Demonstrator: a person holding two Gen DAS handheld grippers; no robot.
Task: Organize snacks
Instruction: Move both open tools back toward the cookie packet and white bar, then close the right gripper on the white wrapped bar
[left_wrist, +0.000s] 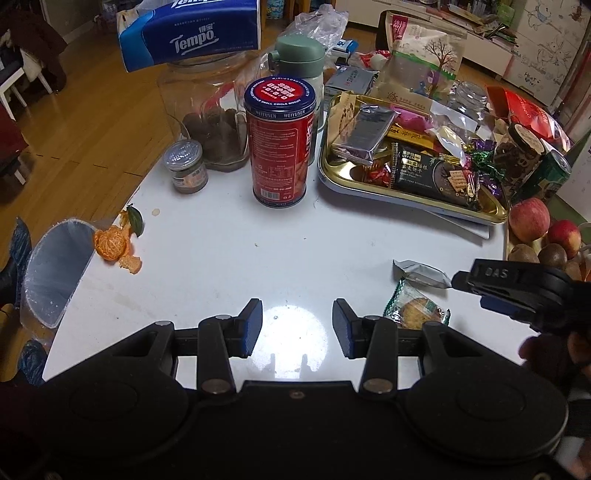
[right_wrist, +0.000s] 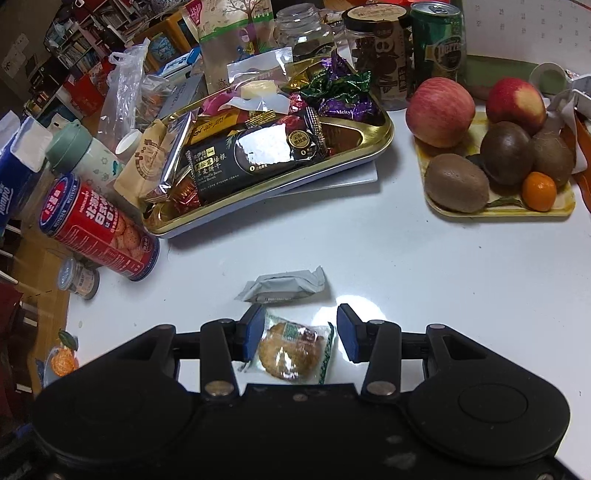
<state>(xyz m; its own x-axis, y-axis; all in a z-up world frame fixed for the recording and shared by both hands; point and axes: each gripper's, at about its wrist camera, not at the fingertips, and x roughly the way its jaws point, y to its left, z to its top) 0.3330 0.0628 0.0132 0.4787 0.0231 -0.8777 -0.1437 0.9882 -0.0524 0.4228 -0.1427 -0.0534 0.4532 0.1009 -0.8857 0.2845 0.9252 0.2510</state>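
A wrapped round cookie (right_wrist: 293, 350) lies on the white table between the open jaws of my right gripper (right_wrist: 297, 334); it also shows in the left wrist view (left_wrist: 417, 310). A grey wrapped snack (right_wrist: 282, 284) lies just beyond it (left_wrist: 421, 273). The gold tray (right_wrist: 373, 146) heaped with snack packets stands further back (left_wrist: 413, 195). My left gripper (left_wrist: 297, 328) is open and empty over bare table. The right gripper (left_wrist: 476, 284) shows at the right of the left wrist view.
A red biscuit tin (left_wrist: 279, 140), a small jar (left_wrist: 186, 166), a glass jar (left_wrist: 207, 110) under a Tempo tissue pack (left_wrist: 192, 33) and a green flask (left_wrist: 299, 55) stand at the back left. Tangerine peel (left_wrist: 112, 245) lies at the left edge. A fruit tray (right_wrist: 495, 214) sits right.
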